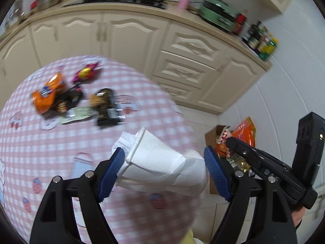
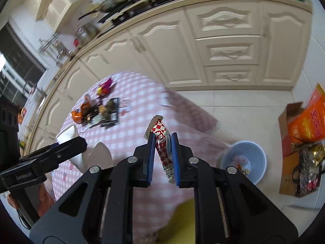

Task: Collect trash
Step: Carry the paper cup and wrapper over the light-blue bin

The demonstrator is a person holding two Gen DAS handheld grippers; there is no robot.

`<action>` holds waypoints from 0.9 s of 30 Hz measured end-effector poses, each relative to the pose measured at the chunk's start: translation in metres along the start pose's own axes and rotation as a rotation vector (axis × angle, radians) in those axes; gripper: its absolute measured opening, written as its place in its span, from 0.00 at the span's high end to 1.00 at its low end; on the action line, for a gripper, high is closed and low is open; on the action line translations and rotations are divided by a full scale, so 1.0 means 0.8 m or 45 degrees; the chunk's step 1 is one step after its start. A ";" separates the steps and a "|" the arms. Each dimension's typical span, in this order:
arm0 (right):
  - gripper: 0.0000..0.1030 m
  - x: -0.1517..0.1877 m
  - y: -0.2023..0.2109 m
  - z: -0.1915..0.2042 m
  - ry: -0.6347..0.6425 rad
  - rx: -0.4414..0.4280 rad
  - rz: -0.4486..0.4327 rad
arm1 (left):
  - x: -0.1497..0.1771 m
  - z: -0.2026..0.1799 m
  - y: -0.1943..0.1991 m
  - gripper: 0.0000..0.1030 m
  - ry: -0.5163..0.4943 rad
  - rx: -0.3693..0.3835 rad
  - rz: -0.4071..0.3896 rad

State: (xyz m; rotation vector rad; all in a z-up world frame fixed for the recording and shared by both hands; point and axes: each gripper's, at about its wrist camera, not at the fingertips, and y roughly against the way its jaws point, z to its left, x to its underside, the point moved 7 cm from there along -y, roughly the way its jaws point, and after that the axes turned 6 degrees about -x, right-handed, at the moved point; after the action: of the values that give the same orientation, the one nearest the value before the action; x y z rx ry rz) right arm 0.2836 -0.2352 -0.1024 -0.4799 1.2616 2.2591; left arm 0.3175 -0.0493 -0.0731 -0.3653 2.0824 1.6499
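A crushed white paper cup (image 1: 160, 162) is grasped by the left tongs (image 1: 164, 166); a red-checked wrapper (image 2: 162, 142) is clenched in the right tongs (image 2: 163, 158) above the table (image 2: 130, 134).

- Left tongs (image 1: 163, 168) grip a crushed white paper cup (image 1: 160, 162) between blue pads.
- At ten o'clock, wrappers (image 1: 75, 99) lie on the pink checked table (image 1: 40, 152).
- At three o'clock, the right tongs (image 1: 270, 162) overlap a cardboard box (image 1: 213, 138).

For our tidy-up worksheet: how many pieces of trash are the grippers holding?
2: a white paper cup in the left gripper, a red-checked wrapper in the right gripper. None seems hidden.
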 end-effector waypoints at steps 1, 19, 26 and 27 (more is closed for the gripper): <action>0.84 0.002 0.008 -0.014 -0.022 0.007 -0.009 | 0.002 -0.016 -0.001 0.24 -0.025 0.007 0.002; 0.84 0.061 0.117 -0.238 -0.424 0.186 -0.127 | 0.048 -0.264 -0.086 0.24 -0.417 0.093 0.175; 0.84 0.085 0.137 -0.293 -0.517 0.244 -0.139 | 0.053 -0.313 -0.129 0.21 -0.473 0.063 0.199; 0.84 0.087 0.137 -0.297 -0.525 0.249 -0.136 | 0.052 -0.316 -0.139 0.21 -0.478 0.042 0.201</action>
State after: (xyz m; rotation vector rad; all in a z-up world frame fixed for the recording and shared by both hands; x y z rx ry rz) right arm 0.1779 -0.4704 -0.1852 -0.0057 1.1901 1.9866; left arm 0.2874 -0.3184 -0.1432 0.1181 1.8880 1.6217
